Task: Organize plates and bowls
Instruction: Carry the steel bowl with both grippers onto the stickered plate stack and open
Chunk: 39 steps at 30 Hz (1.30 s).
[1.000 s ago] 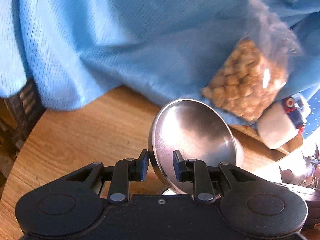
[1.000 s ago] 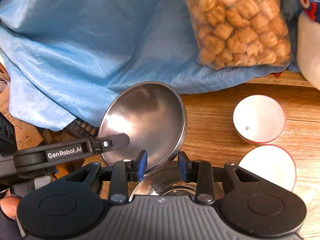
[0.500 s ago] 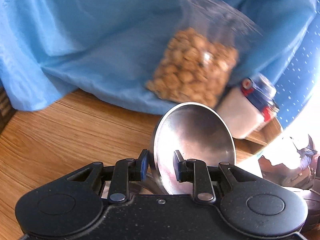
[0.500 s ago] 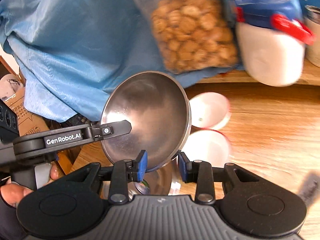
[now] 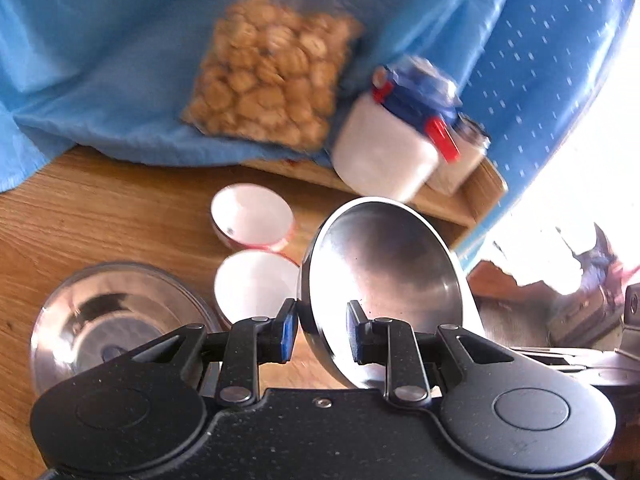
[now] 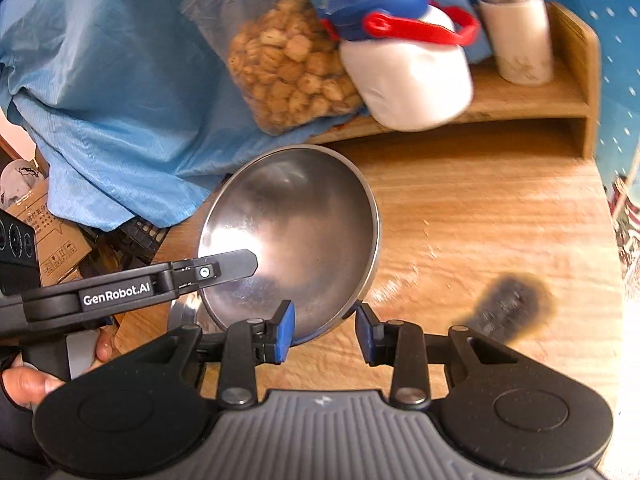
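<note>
In the left wrist view a second steel bowl (image 5: 112,320) sits on the bench (image 5: 80,208) at eight o'clock. Two white bowls (image 5: 252,216) stand just beside it toward the centre. My left gripper (image 5: 320,332) has its jaws clamped on the rim of the tilted steel bowl (image 5: 384,280), which hangs clear of the bench and hides what lies behind it. A blue cloth (image 5: 100,60), a snack bag (image 5: 268,80) and a blue-lidded white bottle (image 5: 384,160) fill ten to one o'clock. Only the right wrist view shows a cardboard box (image 6: 52,240) and my hand (image 6: 28,380) at the left edge. My right gripper (image 6: 325,332) has its jaws pinching the same bowl's near rim at six o'clock. It also shows a white flask (image 6: 520,40) on a wooden shelf (image 6: 568,100) at one o'clock, and a dark scorch mark (image 6: 512,308) at four o'clock.
</note>
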Each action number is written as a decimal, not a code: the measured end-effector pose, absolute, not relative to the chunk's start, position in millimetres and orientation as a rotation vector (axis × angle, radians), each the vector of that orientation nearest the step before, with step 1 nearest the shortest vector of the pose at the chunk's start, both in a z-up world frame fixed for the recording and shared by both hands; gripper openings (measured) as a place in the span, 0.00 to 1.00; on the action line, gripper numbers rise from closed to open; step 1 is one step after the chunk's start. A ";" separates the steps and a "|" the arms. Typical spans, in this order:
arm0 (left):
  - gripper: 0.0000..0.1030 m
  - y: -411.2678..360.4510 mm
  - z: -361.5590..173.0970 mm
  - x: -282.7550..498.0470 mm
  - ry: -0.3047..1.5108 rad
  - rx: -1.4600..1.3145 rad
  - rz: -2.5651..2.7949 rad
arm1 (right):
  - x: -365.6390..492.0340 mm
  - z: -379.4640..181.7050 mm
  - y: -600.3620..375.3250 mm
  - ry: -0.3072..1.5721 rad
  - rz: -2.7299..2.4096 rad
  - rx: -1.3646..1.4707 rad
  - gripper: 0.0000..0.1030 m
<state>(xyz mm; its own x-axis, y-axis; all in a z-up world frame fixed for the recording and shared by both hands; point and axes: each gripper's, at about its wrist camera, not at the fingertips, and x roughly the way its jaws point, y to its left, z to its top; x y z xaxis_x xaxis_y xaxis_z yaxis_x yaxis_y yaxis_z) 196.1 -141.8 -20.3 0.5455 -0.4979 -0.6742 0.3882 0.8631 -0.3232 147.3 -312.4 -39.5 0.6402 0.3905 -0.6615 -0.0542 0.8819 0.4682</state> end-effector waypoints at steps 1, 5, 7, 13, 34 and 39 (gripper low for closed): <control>0.26 -145.4 -21.6 192.9 0.851 -0.135 -0.531 | 144.2 -42.1 -316.0 0.854 0.263 0.435 0.36; 0.26 -157.4 -32.2 180.4 0.901 -0.115 -0.541 | 132.7 -54.2 -327.9 0.906 0.264 0.435 0.36; 0.26 -162.7 -38.3 175.5 0.927 -0.110 -0.538 | 129.1 -59.9 -332.3 0.933 0.266 0.432 0.36; 0.26 -171.1 -58.3 165.6 1.003 -0.106 -0.508 | 124.5 -70.1 -340.2 0.987 0.292 0.395 0.36; 0.28 -165.3 -80.3 155.8 1.155 -0.100 -0.389 | 142.7 -86.5 -338.3 1.096 0.373 0.375 0.36; 0.44 -158.3 -77.9 162.8 1.158 -0.076 -0.403 | 145.9 -86.3 -342.5 1.088 0.322 0.391 0.40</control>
